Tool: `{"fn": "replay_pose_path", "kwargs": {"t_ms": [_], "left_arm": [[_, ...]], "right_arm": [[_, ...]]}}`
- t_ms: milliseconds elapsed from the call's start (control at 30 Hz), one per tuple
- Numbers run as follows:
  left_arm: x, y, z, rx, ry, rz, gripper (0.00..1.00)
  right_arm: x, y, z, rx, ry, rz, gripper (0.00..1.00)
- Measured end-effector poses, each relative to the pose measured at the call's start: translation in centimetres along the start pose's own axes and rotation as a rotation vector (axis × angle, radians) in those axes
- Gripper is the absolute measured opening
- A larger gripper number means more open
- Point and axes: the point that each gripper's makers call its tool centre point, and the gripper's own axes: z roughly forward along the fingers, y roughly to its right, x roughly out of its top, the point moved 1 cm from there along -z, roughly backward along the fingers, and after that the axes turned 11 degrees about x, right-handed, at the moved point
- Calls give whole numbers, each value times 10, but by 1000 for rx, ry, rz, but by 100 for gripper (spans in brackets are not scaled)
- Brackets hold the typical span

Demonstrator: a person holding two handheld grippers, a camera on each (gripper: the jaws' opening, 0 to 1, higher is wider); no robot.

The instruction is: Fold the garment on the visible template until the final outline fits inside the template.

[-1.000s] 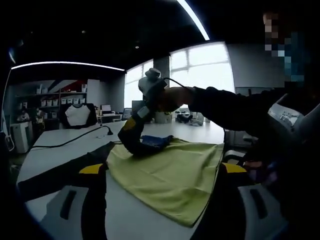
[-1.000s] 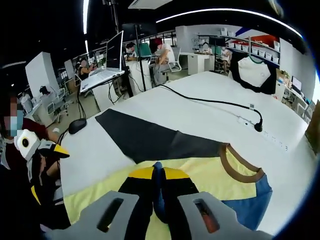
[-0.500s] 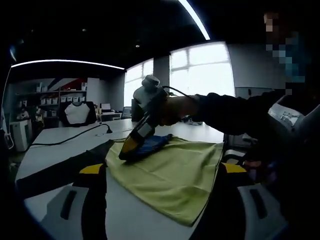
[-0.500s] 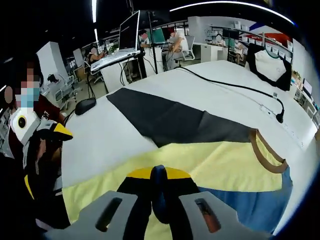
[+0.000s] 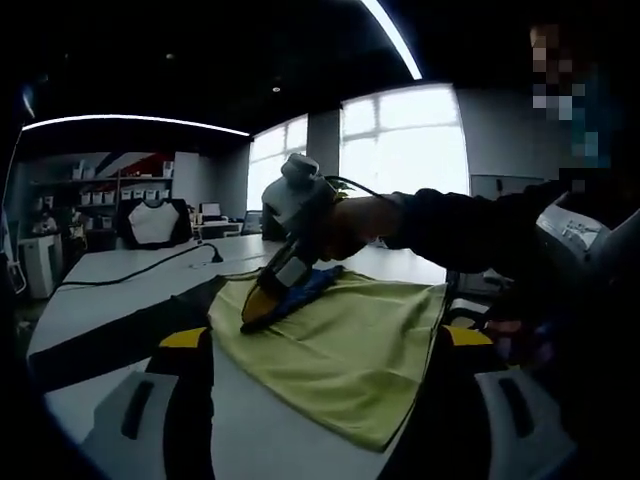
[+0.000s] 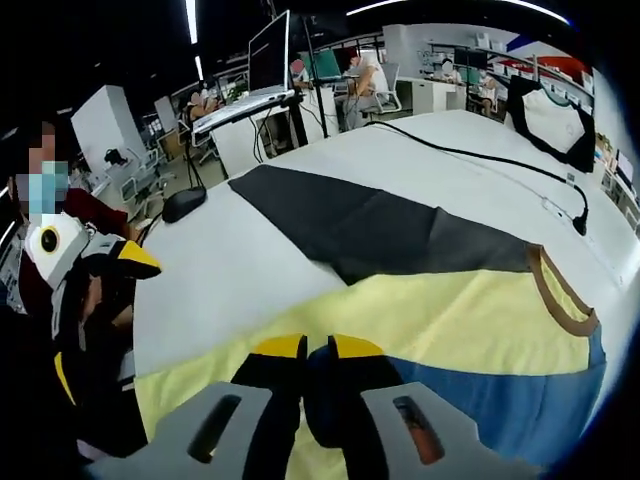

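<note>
Right gripper (image 6: 318, 368): jaws pinching the blue sleeve (image 6: 500, 400) of the yellow garment (image 6: 430, 320).
Left gripper (image 5: 325, 345): jaws gaping wide, holding nothing.

Right gripper (image 6: 318, 372) jaws closed; left gripper (image 5: 325, 345) jaws spread.

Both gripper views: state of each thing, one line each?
garment: yellow, lying on the table, blue part pinched and lifted at one edge.
right tongs: shut on garment's blue fabric.
left tongs: open, set apart over the garment's near edge.
dark template: flat on table, partly covered by garment.
black cable: lying loose across table.
</note>
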Motion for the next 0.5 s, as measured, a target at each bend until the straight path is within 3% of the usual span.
{"fn": "replay_pose_path", "kwargs": {"t_ms": [133, 333, 500], "left_arm": [[-1, 1, 0, -4, -3, 0, 98], [-4, 0, 0, 0, -7, -3, 98], [-5, 0, 1, -6, -14, -1, 97]], "right_arm": [[-3, -8, 3, 14, -18, -24, 9], [4, -18, 1, 62, 18, 4, 9], [19, -21, -15, 46, 36, -76, 13]]}}
